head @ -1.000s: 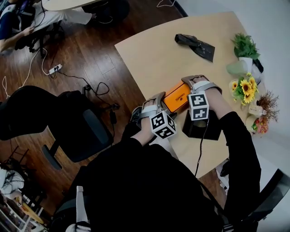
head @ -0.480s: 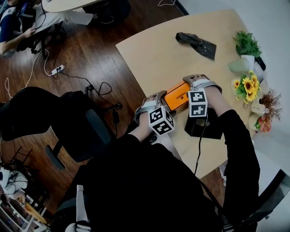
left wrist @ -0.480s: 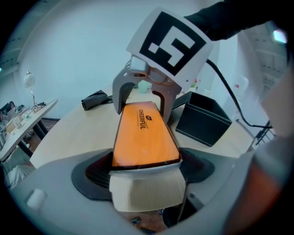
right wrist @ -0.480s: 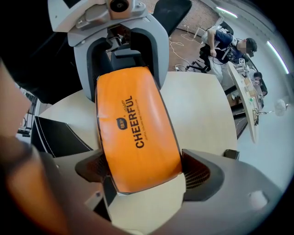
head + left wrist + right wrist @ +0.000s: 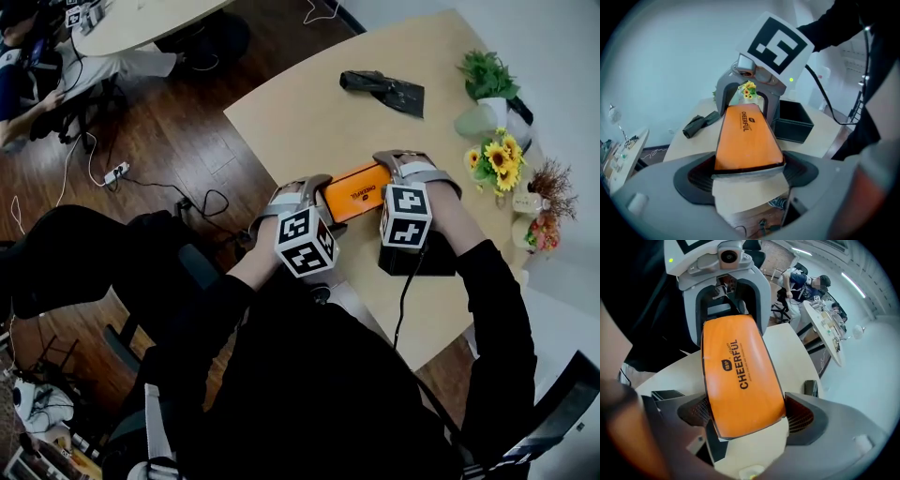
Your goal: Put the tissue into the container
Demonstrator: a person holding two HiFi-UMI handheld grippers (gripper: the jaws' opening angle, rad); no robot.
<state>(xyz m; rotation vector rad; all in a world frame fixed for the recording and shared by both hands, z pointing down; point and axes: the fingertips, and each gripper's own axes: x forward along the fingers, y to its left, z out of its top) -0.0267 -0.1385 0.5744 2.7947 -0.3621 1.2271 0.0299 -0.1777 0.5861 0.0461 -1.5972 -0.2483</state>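
An orange tissue pack (image 5: pixel 356 190) printed "CHEERFUL" lies lengthwise between my two grippers near the table's front edge. My left gripper (image 5: pixel 295 192) has its pads against the pack's near end (image 5: pixel 745 136). At the other end, the right gripper (image 5: pixel 412 167) has its jaws closing on the pack (image 5: pixel 740 380), and both pads touch its sides. In the left gripper view the right gripper (image 5: pixel 750 93) shows at the pack's far end. The black open container (image 5: pixel 417 258) stands just beside the right gripper, partly hidden by its marker cube, and shows as a dark box (image 5: pixel 792 122).
A crumpled black bag (image 5: pixel 380 89) lies at the far side of the tan table (image 5: pixel 309 103). A potted plant (image 5: pixel 487 80) and sunflowers (image 5: pixel 492 159) line the right edge. A black office chair (image 5: pixel 141 272) stands on the wood floor at left.
Both grippers have closed in on the ends of the orange pack. The view has shifted, and the pack now sits a little higher and further left in the picture.
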